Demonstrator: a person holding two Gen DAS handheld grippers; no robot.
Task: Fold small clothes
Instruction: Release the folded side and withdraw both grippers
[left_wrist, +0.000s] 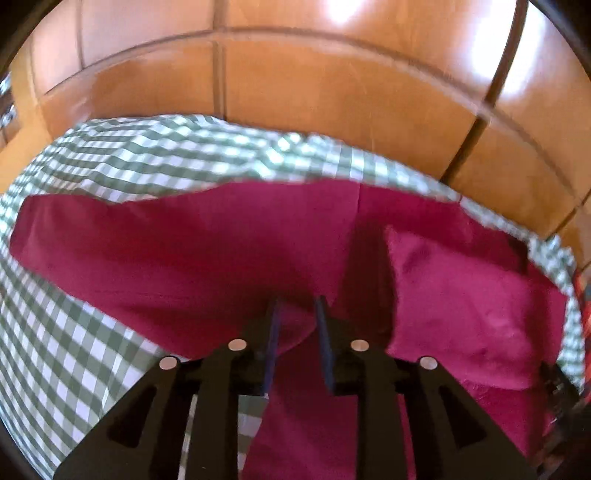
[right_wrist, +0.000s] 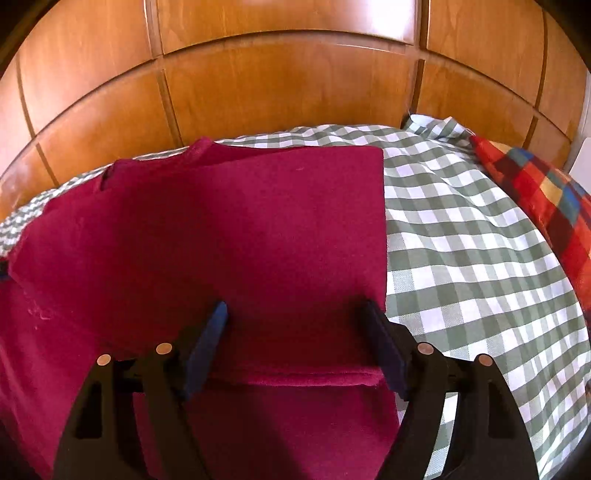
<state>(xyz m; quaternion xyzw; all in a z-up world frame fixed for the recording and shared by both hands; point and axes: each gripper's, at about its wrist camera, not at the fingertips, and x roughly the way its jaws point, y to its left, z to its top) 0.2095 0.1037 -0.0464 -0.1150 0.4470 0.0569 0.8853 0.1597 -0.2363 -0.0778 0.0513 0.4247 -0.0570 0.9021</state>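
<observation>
**Jaws slack over a part-folded red garment**

Jaws of the left gripper (left_wrist: 297, 301) stand slightly parted, red garment (right_wrist: 229, 236) between them, apparently released; the right gripper (right_wrist: 295, 314) gapes wide. One flap lies folded across; further folds likely remain. Checked bedspread (right_wrist: 461, 258) at three o'clock.

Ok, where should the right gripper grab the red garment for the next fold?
Probably the near folded edge of the red garment, approached from the near side: it lies as a thick, straight lip between the open right gripper fingers.
</observation>
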